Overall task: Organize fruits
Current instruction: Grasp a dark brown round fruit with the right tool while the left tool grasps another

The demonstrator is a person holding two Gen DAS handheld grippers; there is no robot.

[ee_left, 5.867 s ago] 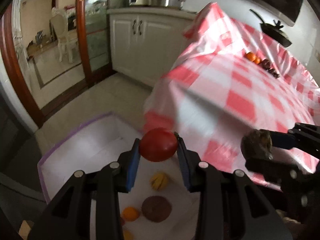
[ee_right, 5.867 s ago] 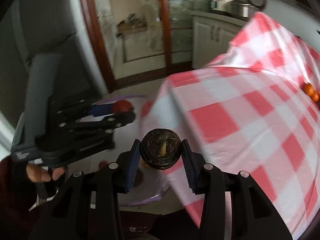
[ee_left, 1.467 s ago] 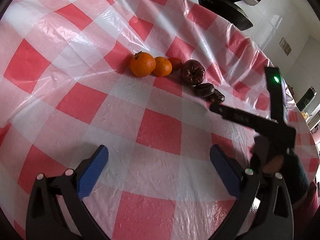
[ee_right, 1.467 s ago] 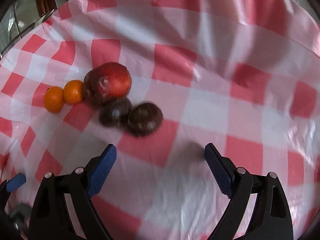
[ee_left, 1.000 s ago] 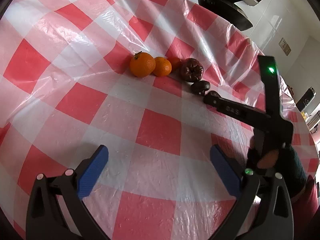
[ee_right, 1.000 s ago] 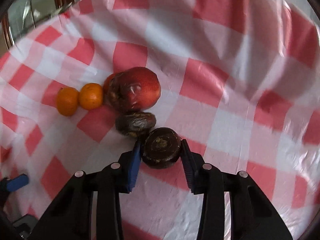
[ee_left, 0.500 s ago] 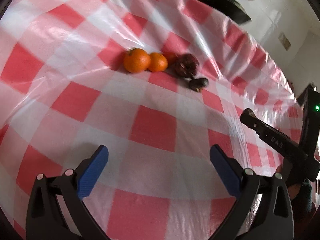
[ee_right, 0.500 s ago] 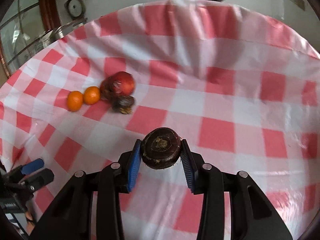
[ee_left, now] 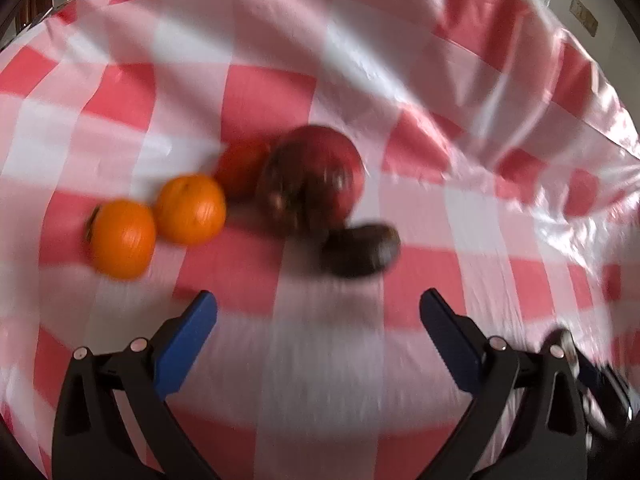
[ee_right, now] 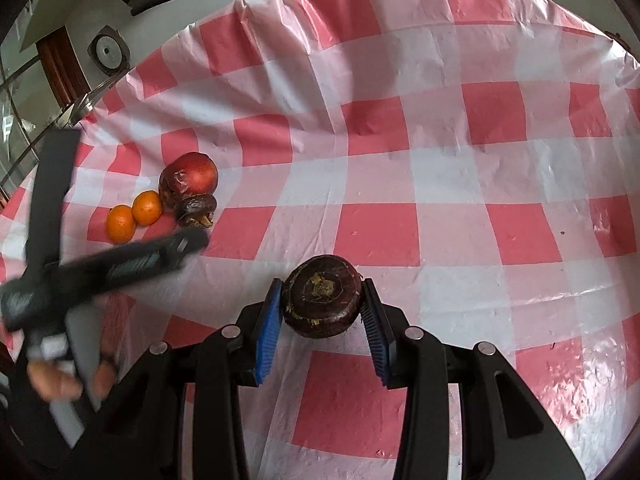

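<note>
The dark round fruit (ee_right: 321, 296) sits clamped between the blue ribbed pads of the right gripper (ee_right: 322, 306), lifted clear of the table. It is a squat, flattened disc shape, so it has no long axis to speak of; its flat end, with a dried, pale-flecked stem scar ringed by faint circles, faces up toward the camera. The rind looks matt, rough and brownish-purple.

Well away from that held fruit, toward the far left of the cloth, the remaining fruit lies in a tight cluster. A second dark fruit (ee_left: 360, 252) of the same leathery kind lies on its side, its longer dimension running across the left wrist view, touching the big red fruit (ee_left: 316, 184) behind it. That red one is rounded and glossy, with a dark, bruised-looking patch on its near-left face. Beyond it, further from the held fruit, a small reddish-orange fruit (ee_left: 240, 166) is tucked against it, then two smooth, bright oranges (ee_left: 190, 208) (ee_left: 122, 238) sit side by side, touching each other.

The left gripper (ee_left: 318, 318) points down at this cluster with its jaws spread wide and nothing between them; the view is blurred. A hand (ee_right: 68, 378) grips its handle.

Everything rests on a table under a shiny, wrinkled plastic tablecloth (ee_right: 440, 176) in red, pink and white checks.
</note>
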